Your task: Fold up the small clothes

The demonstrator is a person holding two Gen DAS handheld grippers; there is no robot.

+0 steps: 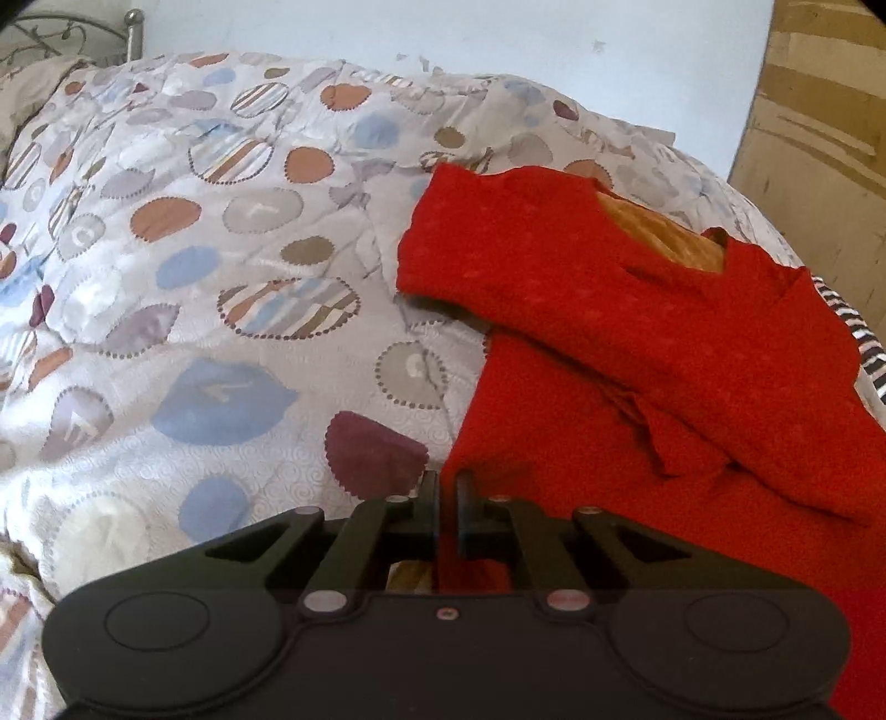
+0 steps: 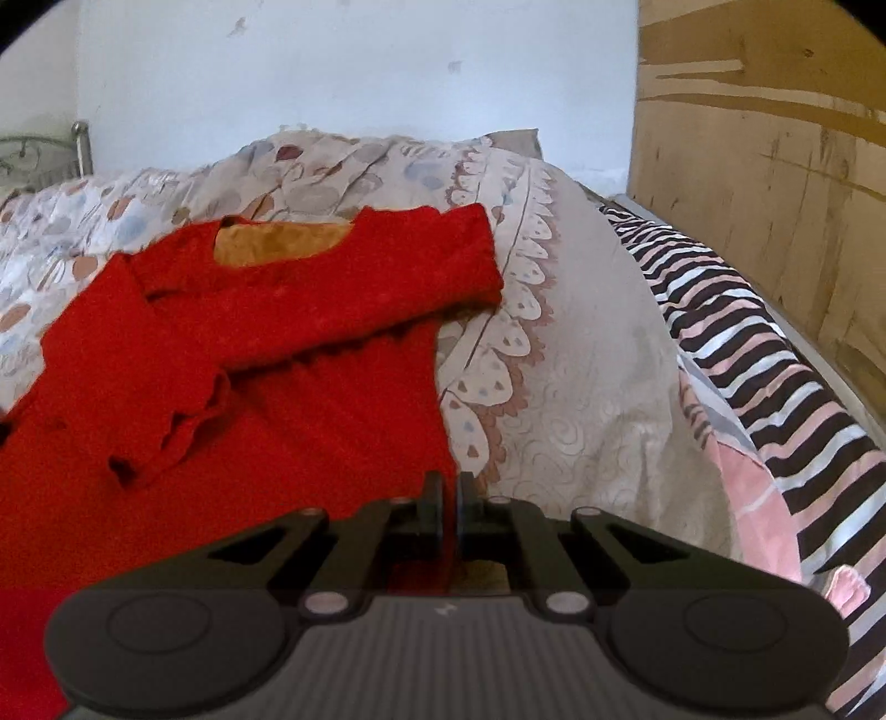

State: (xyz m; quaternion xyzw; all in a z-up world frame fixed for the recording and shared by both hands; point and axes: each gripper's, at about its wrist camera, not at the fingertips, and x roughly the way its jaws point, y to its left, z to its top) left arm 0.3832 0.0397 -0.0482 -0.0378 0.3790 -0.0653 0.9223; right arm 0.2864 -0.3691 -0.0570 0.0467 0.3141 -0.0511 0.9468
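A small red sweater [image 1: 637, 343] lies on the patterned bedspread [image 1: 221, 277], neck away from me, with an orange lining showing at the neck opening [image 1: 659, 232]. Both sleeves are folded across its front. My left gripper [image 1: 447, 487] is shut on the sweater's lower left edge, red cloth pinched between the jaws. In the right wrist view the sweater [image 2: 266, 343] fills the left half. My right gripper [image 2: 449, 490] is shut on its lower right edge.
A beige quilt with a scalloped border [image 2: 554, 360] lies right of the sweater. A black, white and pink striped cloth [image 2: 775, 399] runs along the bed's right side. A wooden board [image 2: 775, 166] and a pale wall [image 2: 360, 72] stand behind. A metal bed frame [image 1: 130, 33] is at far left.
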